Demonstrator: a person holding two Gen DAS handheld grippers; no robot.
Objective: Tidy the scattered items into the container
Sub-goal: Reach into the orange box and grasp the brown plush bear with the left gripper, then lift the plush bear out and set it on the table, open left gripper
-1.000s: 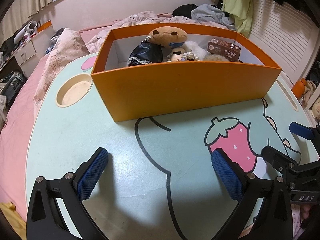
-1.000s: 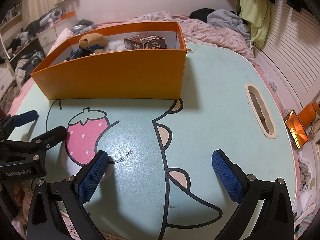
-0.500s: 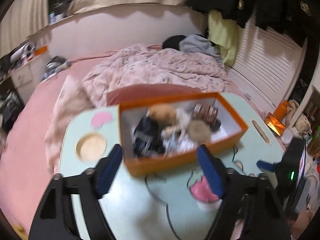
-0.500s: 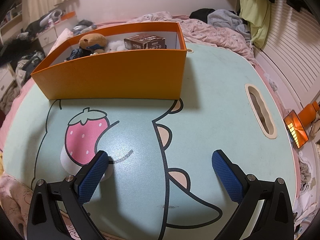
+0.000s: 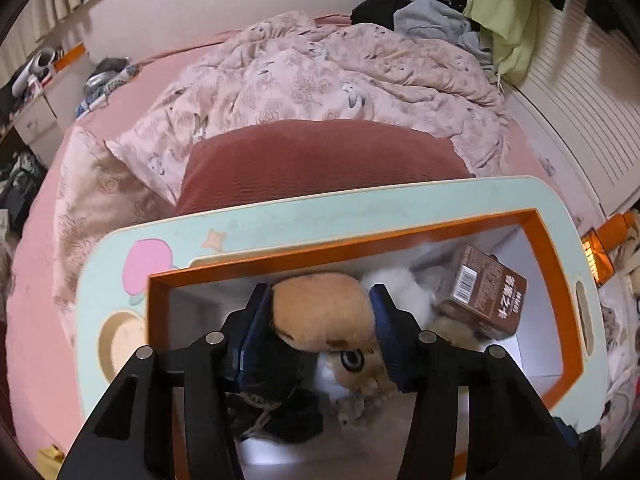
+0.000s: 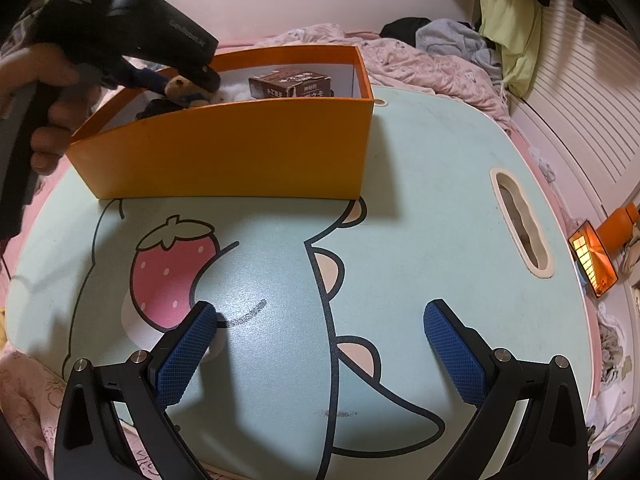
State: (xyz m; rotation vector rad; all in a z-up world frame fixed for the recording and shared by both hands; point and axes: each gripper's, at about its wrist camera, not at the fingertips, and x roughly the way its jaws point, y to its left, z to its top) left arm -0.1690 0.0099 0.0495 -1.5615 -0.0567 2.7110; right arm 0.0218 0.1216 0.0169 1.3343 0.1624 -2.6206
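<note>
Inside the orange box (image 5: 548, 240), the left gripper (image 5: 320, 320) reaches down; its jaws have just been closing and now pinch the tan plush toy (image 5: 324, 312) on both sides. A brown carton (image 5: 484, 296), white fluffy item (image 5: 400, 288) and dark item (image 5: 276, 392) also lie in the box. The right gripper (image 6: 320, 344) hovers spread and empty over the table (image 6: 420, 200), which shows no loose items. Judgement: tidying appears essentially complete.

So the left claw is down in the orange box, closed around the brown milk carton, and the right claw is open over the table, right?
Not quite. In the left wrist view the left claw has just been closing on the tan plush toy, not the brown carton, which lies untouched beside it in the orange box. The right claw is open over the table.
</note>
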